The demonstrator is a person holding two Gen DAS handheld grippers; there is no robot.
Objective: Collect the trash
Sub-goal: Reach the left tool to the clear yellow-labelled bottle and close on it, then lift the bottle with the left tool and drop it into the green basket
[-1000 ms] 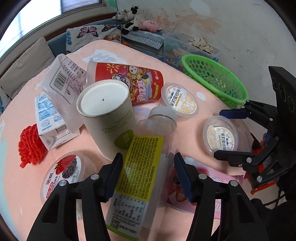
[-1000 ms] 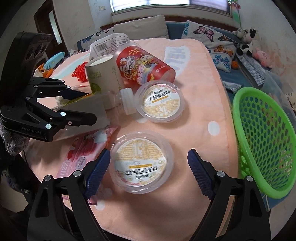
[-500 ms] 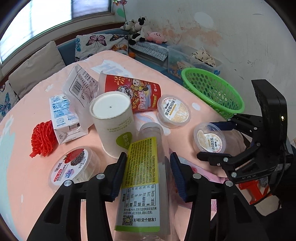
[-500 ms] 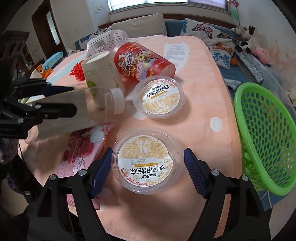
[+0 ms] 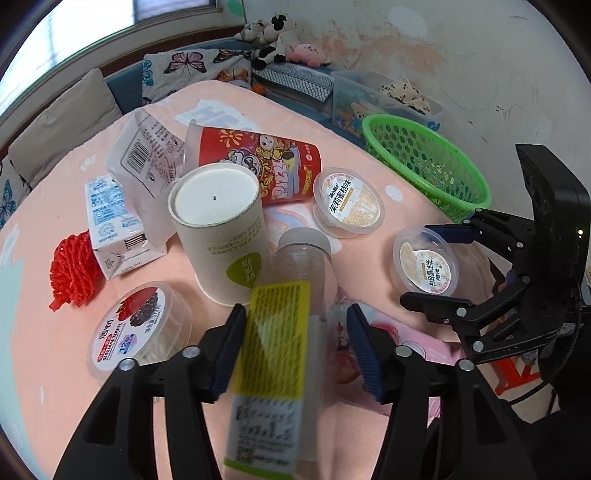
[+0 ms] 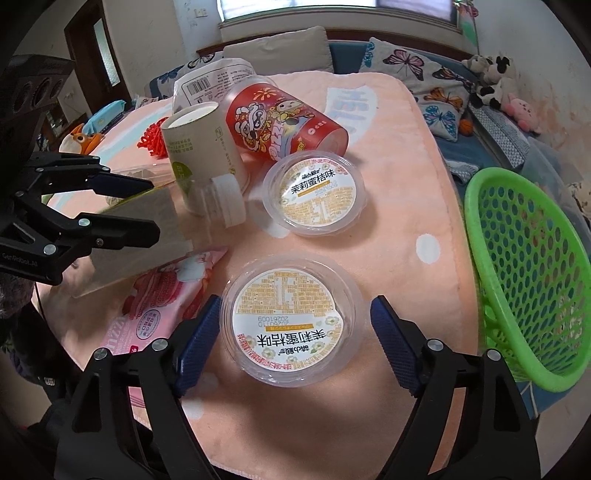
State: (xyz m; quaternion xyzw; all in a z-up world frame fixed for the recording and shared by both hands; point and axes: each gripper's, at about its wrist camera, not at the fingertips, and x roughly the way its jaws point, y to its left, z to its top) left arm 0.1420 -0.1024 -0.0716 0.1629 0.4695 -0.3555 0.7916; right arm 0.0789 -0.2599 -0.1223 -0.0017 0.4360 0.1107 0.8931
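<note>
Straddling the jelly cup [image 6: 291,319] just beside the green basket [image 6: 532,280], the right gripper [image 6: 295,339] has spread fingers; squeeze gently at its widest rim. The left gripper [image 5: 295,347] brackets a clear bottle [image 5: 284,332], farther from the basket; contact is unclear.

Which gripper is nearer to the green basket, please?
Right. The right gripper straddles a jelly cup beside the green basket; the left gripper, around the bottle, is farther away.

Daylight from the window [image 6: 332,7]; fisheye-bent edges — bottle [image 5: 280,354] label motion-blurred; soft shadows.
</note>
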